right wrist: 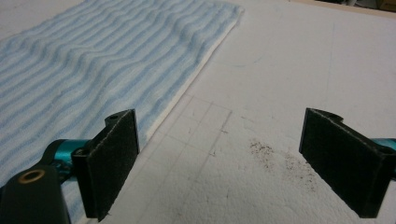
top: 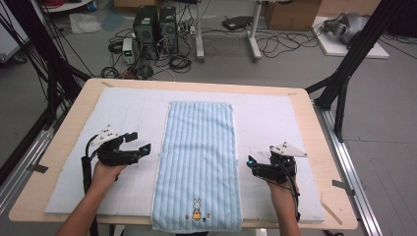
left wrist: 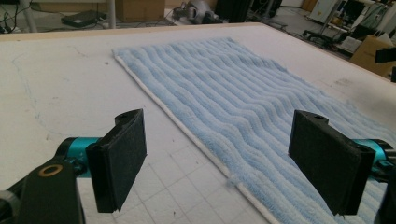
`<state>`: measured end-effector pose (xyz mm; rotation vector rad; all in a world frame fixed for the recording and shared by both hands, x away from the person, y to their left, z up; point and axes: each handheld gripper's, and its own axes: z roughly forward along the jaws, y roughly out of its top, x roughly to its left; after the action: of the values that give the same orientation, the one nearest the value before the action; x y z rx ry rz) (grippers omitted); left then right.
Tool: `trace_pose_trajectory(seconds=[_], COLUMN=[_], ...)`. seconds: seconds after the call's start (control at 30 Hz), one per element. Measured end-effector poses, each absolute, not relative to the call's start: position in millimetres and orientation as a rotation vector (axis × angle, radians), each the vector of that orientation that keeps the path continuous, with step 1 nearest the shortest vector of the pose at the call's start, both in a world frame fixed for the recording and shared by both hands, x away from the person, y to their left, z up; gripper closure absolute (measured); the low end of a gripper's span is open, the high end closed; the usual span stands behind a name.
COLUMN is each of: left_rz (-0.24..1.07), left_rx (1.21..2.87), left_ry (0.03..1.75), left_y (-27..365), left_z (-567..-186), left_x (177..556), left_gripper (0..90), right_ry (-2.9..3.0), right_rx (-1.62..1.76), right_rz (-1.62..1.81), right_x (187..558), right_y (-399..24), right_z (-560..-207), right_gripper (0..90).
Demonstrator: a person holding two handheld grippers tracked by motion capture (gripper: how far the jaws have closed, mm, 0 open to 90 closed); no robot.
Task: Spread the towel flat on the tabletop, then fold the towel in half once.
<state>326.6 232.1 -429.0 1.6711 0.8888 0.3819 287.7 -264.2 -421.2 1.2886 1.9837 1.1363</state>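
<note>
We see the light blue striped towel (top: pixel 198 162) lying flat down the middle of the white mat (top: pixel 265 118). The left gripper (top: pixel 139 142) and right gripper (top: pixel 250 166) rest low beside its long edges, both pointing inward, jaws wide and empty.

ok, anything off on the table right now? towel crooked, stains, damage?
Mostly tidy. The light blue striped towel lies flat and straight on the white mat, but its near end hangs over the table's front edge. A patch of dark specks soils the mat ahead of the open right gripper. No damage visible.
</note>
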Motion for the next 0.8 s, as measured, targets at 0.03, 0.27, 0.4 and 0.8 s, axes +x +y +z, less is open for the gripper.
trace_pose_trajectory(seconds=[0.03,0.27,0.4,0.8], left_rz=[0.380,0.378,0.383,0.299], left_rx=[1.673,1.665,1.642,1.664], left_ry=[0.889,0.910,0.926,1.034], left_y=[231.9,232.8,234.8,217.9], left_z=[-429.0,-429.5,-428.2,-419.4], left_x=[326.6,327.5,328.6,378.8], left_gripper=[19.6,19.6,19.5,18.1], right_ry=[1.984,1.985,1.973,1.991], right_rx=[1.291,1.302,1.309,1.303], right_rz=[1.137,1.138,1.143,1.162], right_x=[288.2,288.9,288.7,288.7], right_y=[-264.6,-264.6,-265.7,-265.3], right_z=[-421.3,-422.2,-421.3,-420.7], right_gripper=[11.2,11.2,11.1,11.1])
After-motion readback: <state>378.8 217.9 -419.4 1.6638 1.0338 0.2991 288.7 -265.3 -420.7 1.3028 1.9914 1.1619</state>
